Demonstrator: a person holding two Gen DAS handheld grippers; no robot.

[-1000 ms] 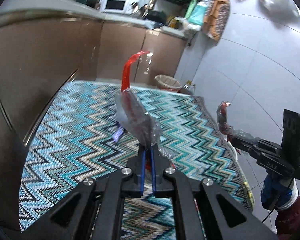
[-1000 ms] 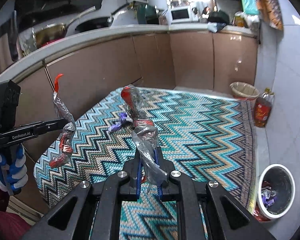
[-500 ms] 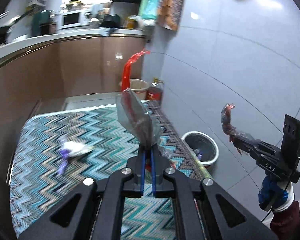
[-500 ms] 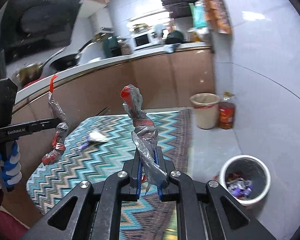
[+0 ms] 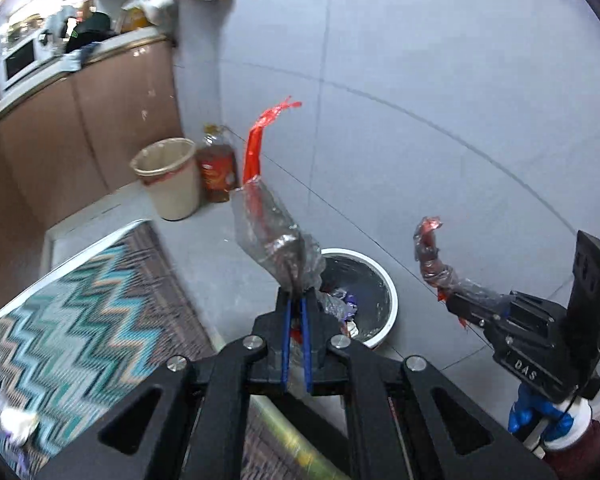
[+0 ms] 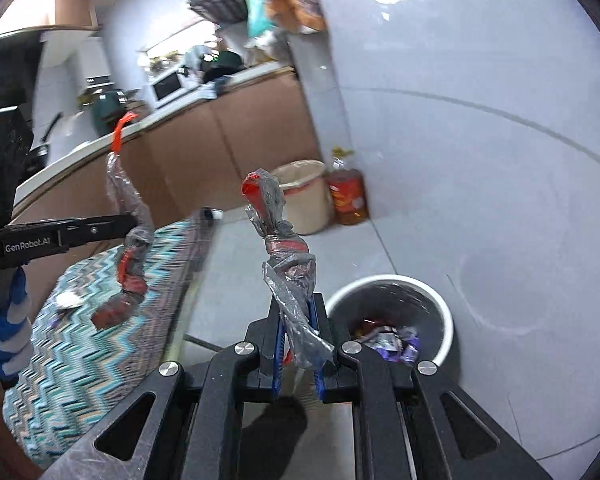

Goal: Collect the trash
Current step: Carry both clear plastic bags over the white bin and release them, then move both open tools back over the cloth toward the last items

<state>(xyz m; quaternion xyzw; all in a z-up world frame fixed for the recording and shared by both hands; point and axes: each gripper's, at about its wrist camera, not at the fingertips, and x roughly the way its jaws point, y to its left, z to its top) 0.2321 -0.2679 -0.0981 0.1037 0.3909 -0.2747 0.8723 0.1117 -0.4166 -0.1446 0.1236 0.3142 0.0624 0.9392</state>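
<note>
My left gripper (image 5: 296, 304) is shut on a crumpled clear-and-red plastic wrapper (image 5: 268, 224) that stands up from the jaws. My right gripper (image 6: 298, 320) is shut on a second twisted clear-and-red wrapper (image 6: 280, 248). A white round trash bin (image 5: 384, 280) with wrappers inside sits on the grey floor just beyond both grippers; it also shows in the right wrist view (image 6: 440, 304). The right gripper shows at the right of the left wrist view (image 5: 456, 300); the left gripper shows at the left of the right wrist view (image 6: 132, 220). A white scrap (image 6: 68, 300) lies on the zigzag rug.
A teal zigzag rug (image 5: 60, 320) covers the floor at left. A beige bin (image 5: 168, 180) and an amber oil bottle (image 5: 216, 168) stand against the brown cabinets (image 5: 100, 120). A grey tiled wall (image 5: 420, 80) rises behind the white bin.
Both views have swung right, from the rug to the wall. The white bin has come from the side to just in front of both grippers. Both wrappers stay gripped.
</note>
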